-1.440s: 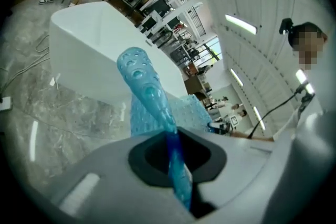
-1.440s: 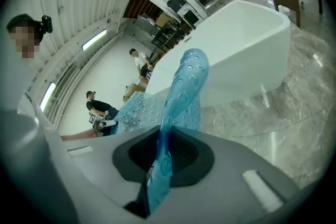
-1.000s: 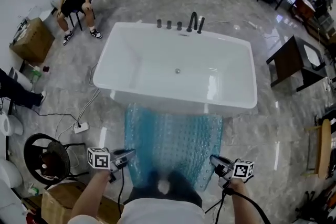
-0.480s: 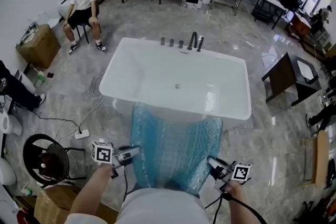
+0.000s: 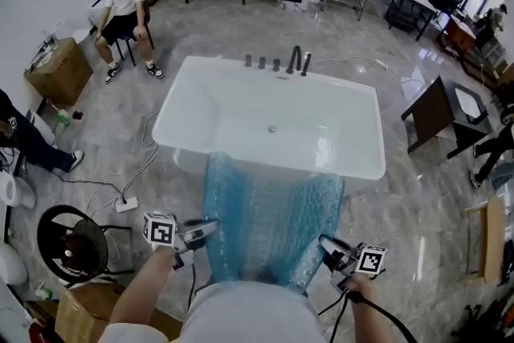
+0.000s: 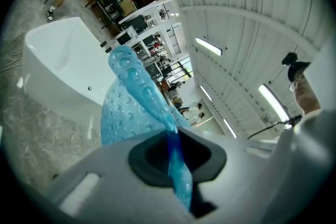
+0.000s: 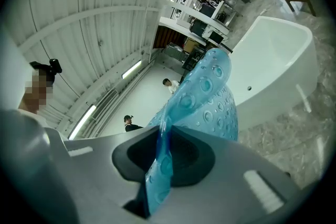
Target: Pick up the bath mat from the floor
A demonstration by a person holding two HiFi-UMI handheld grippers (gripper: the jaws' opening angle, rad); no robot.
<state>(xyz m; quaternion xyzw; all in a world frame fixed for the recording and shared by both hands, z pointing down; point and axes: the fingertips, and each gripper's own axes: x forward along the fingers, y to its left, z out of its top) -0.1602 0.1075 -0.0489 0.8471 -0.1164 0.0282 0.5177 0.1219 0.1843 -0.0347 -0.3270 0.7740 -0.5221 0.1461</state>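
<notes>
A translucent blue bath mat with round bumps hangs lifted in front of the white bathtub, its far end up by the tub's near rim. My left gripper is shut on the mat's near left corner, and the mat runs out from between its jaws. My right gripper is shut on the near right corner; the mat rises from those jaws too. The mat sags between the two grippers.
A person sits on a stool at the back left. A cardboard box, a floor fan and a power strip with cables lie to the left. A dark chair stands on the right.
Both grippers have risen with the mat's near corners. The mat came off the floor and now hangs against the tub's front.
</notes>
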